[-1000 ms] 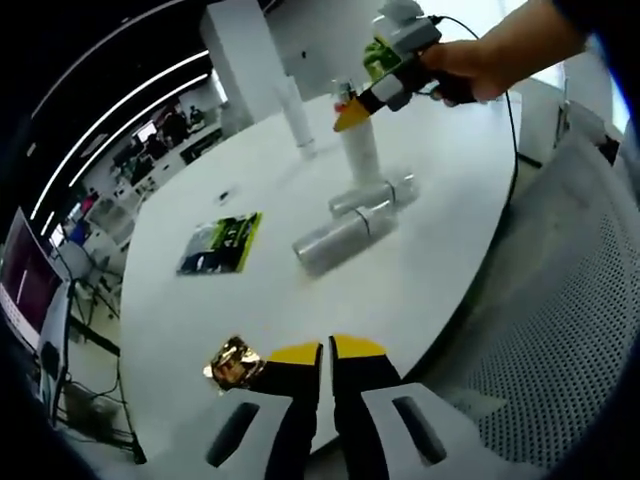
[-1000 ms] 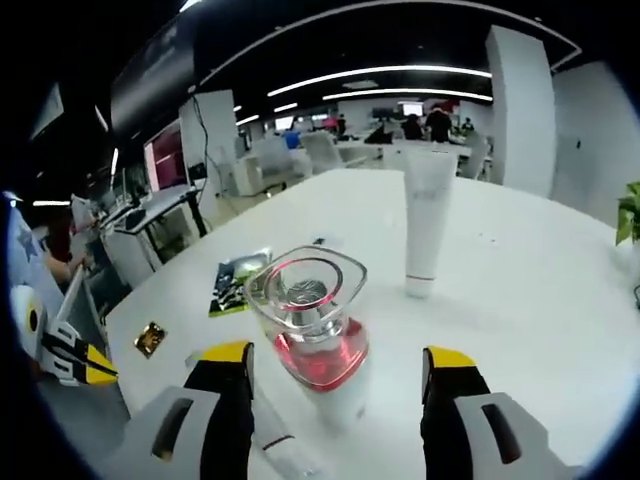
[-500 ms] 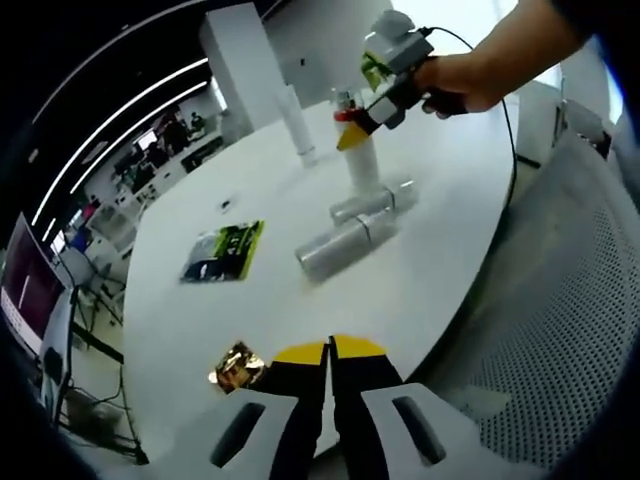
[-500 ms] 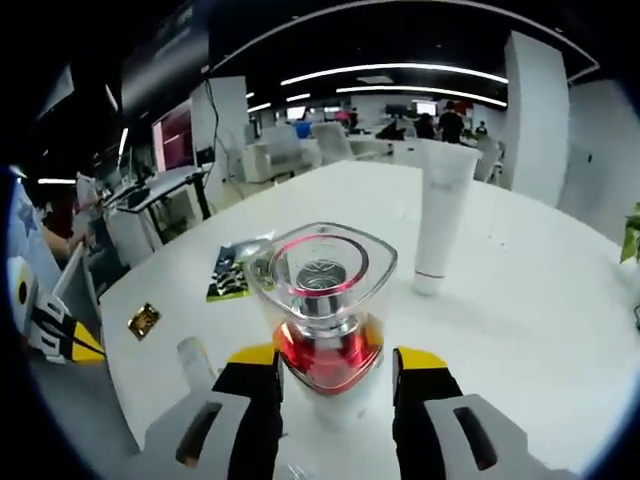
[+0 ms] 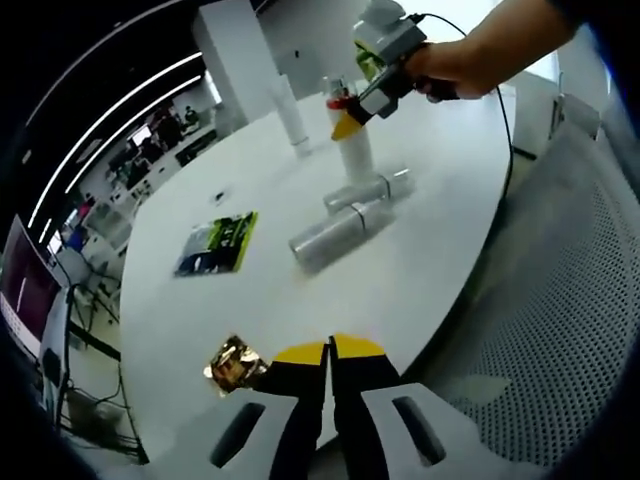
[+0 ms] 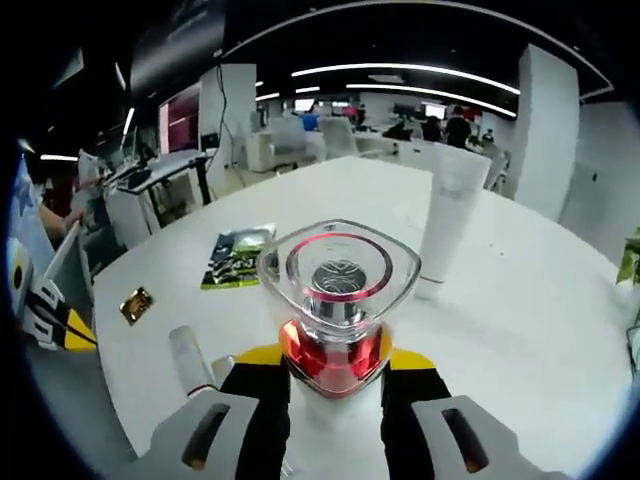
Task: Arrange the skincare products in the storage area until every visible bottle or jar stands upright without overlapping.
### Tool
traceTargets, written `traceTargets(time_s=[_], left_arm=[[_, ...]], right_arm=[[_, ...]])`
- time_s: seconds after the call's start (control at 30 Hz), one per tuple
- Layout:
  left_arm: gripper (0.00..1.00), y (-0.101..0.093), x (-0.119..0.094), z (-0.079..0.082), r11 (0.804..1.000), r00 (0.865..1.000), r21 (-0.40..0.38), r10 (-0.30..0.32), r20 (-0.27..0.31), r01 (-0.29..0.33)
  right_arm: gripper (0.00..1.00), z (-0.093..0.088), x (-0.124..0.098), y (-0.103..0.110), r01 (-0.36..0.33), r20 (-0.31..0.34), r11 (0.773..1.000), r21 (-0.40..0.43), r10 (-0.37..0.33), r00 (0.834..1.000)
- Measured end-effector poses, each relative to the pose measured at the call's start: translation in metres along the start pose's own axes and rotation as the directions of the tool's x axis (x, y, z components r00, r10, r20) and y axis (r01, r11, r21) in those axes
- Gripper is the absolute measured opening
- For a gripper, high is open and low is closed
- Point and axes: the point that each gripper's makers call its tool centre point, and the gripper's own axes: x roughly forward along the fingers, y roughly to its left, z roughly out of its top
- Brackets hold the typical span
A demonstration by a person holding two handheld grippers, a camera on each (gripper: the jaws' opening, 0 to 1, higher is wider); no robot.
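While the right gripper (image 6: 335,365) pinched the red-necked bottle (image 6: 338,320) standing on the white table (image 6: 520,300), a steady, vertical hold seemed wise. Two bottles (image 5: 340,230) lay toppled nearby. The left gripper (image 5: 328,352), jaws pressed together, hung empty.

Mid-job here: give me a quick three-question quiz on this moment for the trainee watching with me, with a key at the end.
1. True or false: the two silver bottles near the table's middle are standing upright.
2. Which gripper is closed on the clear-capped bottle with the red band? A) left gripper B) right gripper C) neither
3. Fill in: the white tube behind that bottle stands ____.

Key
1. False: both lie on their sides, next to each other.
2. B: its jaws press both sides of the bottle below the cap; the left gripper's jaws are together on nothing, near a gold packet.
3. Upright, cap end down on the table.
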Motion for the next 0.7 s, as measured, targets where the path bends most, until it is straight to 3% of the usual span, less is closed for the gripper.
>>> traceTargets(time_s=[0.27,0.7], left_arm=[[0.0,-0.004,0.003,-0.007,1.0,0.999,0.005,-0.024,-0.037,0.025],[0.0,-0.009,0.005,-0.011,0.999,0.997,-0.005,-0.045,-0.06,0.045]], right_arm=[[0.28,-0.003,-0.003,-0.003,-0.008,-0.024,1.0,-0.005,0.008,1.0],[0.28,0.012,-0.013,-0.015,-0.013,0.007,0.999,0.037,0.013,1.0]])
